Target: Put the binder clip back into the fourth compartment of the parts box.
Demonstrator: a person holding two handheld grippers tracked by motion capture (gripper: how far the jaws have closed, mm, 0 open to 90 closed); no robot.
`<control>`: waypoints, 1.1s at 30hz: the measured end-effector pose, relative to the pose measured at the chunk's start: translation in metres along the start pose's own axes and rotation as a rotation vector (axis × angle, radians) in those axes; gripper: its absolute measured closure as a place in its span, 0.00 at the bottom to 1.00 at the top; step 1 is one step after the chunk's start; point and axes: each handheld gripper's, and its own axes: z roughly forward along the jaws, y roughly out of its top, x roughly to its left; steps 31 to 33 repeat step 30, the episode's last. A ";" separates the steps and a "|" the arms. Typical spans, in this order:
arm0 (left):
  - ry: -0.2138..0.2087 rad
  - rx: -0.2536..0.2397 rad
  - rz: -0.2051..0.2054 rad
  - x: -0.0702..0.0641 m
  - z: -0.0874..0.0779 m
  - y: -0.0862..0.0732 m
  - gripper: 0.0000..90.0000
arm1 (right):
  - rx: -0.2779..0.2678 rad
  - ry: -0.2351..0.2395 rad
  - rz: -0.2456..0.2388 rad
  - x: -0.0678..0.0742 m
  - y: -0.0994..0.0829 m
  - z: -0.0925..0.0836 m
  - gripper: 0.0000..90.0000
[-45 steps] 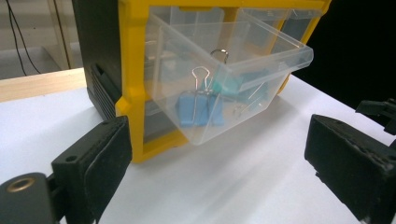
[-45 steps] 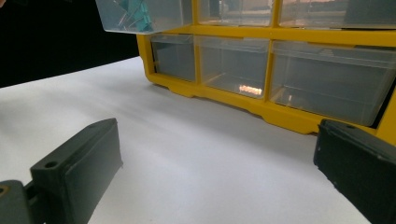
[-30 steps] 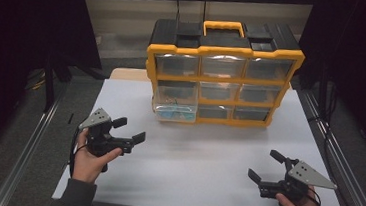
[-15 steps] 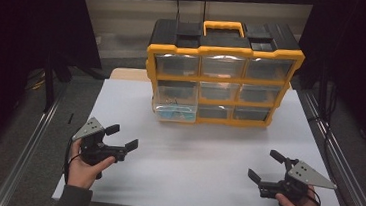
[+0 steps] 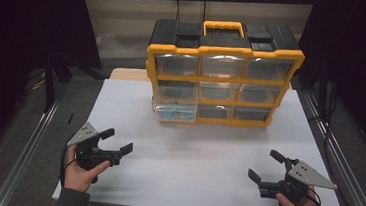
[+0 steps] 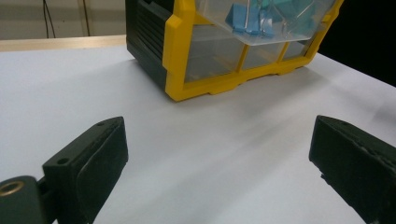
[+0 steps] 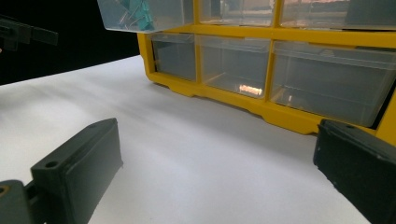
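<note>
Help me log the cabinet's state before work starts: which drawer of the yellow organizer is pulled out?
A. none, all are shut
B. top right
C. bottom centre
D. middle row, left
D: in the high view the left drawer of the middle row juts forward from the organizer, with small blue pieces inside it, while the other drawers sit flush.

Your high view looks down on the whole white table (image 5: 190, 169), while both gripper views sit low, facing the yellow drawer box (image 6: 196, 70) up close.
</note>
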 end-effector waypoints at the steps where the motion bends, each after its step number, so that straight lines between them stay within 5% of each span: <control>1: -0.004 0.002 0.007 0.000 0.000 -0.001 0.05 | -0.002 -0.001 -0.001 0.000 0.000 0.000 0.01; 33: -0.005 -0.013 -0.019 0.002 0.010 -0.024 0.04 | 0.004 -0.006 0.007 -0.003 -0.001 -0.001 0.01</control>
